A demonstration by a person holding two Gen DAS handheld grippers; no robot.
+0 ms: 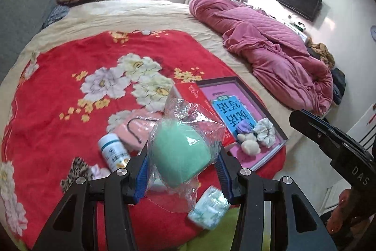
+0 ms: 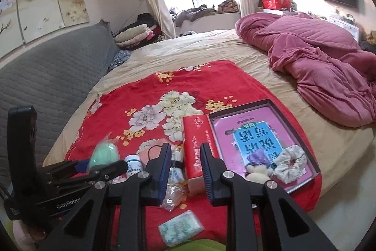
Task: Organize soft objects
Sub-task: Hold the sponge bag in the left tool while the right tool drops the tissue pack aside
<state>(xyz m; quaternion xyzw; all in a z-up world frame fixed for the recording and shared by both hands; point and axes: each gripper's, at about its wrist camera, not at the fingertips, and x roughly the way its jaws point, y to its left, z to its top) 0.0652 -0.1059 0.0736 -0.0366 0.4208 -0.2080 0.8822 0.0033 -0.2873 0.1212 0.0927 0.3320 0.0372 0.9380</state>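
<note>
Left tool [image 1: 182, 162]: jaws pinching a clear plastic bag [image 1: 188, 124] with a mint-green sponge [image 1: 181, 154] inside it, held clear above the red floral blanket [image 1: 70, 77] spread on the bed [image 1: 145, 13]. In the right wrist view the same sponge [image 2: 103, 155] shows at the left tool's tip.

Right tool [image 2: 185, 171]: jaws narrowed but not meeting, blue pads [image 2: 165, 171] bare, nothing between them; it hangs above the blanket [image 2: 117, 114].

Shallow open box [image 2: 316, 168], lying on the blanket's right part: holds a pink book with a blue title panel [image 2: 253, 138], a purple scrunchie [image 2: 257, 154], a small cream plush toy [image 2: 257, 172] and a pale floral scrunchie [image 2: 291, 162], the three soft items grouped at the near corner.

Red carton [image 2: 196, 147]: lies just beside the box's left wall.

Loose on the blanket to the left of the carton: a white bottle [image 2: 134, 165], a pink pouch with a dark cord [image 1: 138, 131], a crumpled clear wrapper [image 2: 175, 194] and a pale green tissue pack [image 2: 179, 227]. A leopard-print piece [image 1: 75, 171] lies near the left edge.

Pink quilt [image 2: 317, 62]: bunched on the bed's far right.
</note>
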